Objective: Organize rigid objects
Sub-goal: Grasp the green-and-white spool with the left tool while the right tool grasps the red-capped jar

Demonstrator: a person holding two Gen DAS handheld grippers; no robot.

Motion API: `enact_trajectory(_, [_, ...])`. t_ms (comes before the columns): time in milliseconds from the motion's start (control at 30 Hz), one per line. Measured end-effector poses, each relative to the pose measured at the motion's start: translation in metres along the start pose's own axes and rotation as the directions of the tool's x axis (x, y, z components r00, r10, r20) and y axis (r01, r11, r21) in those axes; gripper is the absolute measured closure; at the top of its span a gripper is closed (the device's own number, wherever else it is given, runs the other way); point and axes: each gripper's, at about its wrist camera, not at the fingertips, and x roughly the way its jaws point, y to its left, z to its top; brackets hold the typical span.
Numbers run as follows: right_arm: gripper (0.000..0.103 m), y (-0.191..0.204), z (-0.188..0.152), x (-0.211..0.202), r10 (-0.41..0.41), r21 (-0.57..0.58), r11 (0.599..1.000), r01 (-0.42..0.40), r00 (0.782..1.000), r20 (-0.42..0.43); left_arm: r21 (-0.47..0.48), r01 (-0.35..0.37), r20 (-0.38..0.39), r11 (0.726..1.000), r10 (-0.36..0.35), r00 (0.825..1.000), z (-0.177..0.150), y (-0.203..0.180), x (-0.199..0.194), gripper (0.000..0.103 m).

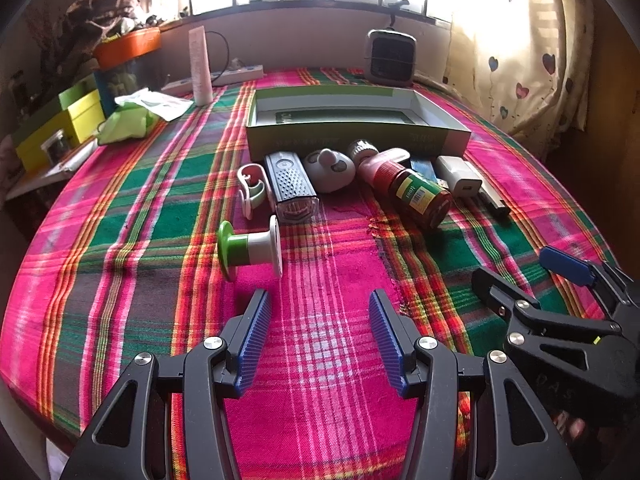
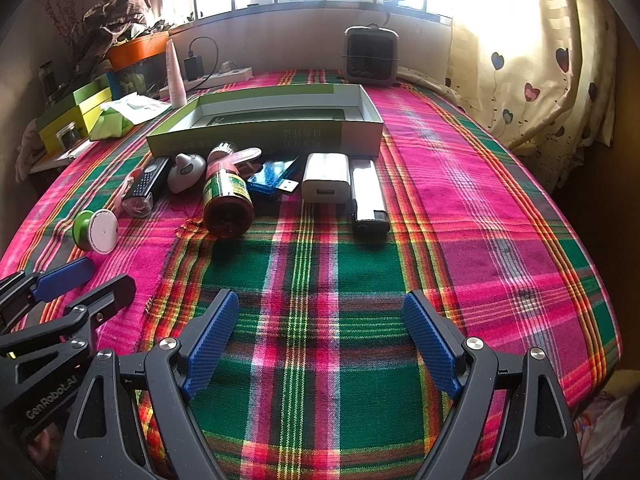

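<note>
An open green cardboard box (image 1: pixel 356 138) (image 2: pixel 264 136) lies on the plaid cloth. In front of it lie several small objects: a green-and-white spool (image 1: pixel 250 249) (image 2: pixel 96 232), a white-green clip (image 1: pixel 253 190), a black grater-like case (image 1: pixel 292 184) (image 2: pixel 146 184), a white mouse-shaped item (image 1: pixel 330 170) (image 2: pixel 186 170), a brown jar (image 1: pixel 416 194) (image 2: pixel 227 204), a blue USB device (image 2: pixel 272 182), a white charger (image 1: pixel 460 176) (image 2: pixel 326 184) and a white-black lighter-like stick (image 2: pixel 368 196). My left gripper (image 1: pixel 318 344) is open and empty near the spool. My right gripper (image 2: pixel 320 344) is open and empty, apart from the objects.
A small grey heater (image 1: pixel 390 58) (image 2: pixel 370 56) stands behind the box. A white tube (image 1: pixel 200 66), a power strip (image 1: pixel 236 74), yellow-green boxes (image 1: pixel 60 124) and a green packet (image 1: pixel 128 120) crowd the back left. A curtain (image 2: pixel 540 60) hangs at right.
</note>
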Motion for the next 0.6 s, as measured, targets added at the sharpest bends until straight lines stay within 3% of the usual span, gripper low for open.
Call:
enact_trajectory(133, [0.018, -0.002, 0.004, 0.000, 0.013, -0.013, 1.000, -0.013, 1.000, -0.004, -0.038, 0.040, -0.006, 0.998, -0.040, 0.999, -0.001, 0.010, -0.004, 0.054])
enact_trajectory(433, [0.019, 0.009, 0.011, -0.001, 0.097, -0.081, 0.992, -0.094, 0.995, 0.029, -0.092, 0.020, -0.004, 0.996, -0.021, 1.000, 0.001, 0.038, -0.012, 0.054])
enact_trajectory(600, [0.019, 0.018, 0.022, 0.010, 0.147, -0.113, 0.983, -0.147, 0.989, -0.005, -0.145, 0.046, -0.009, 0.988, -0.048, 0.999, 0.005, 0.053, -0.008, 0.054])
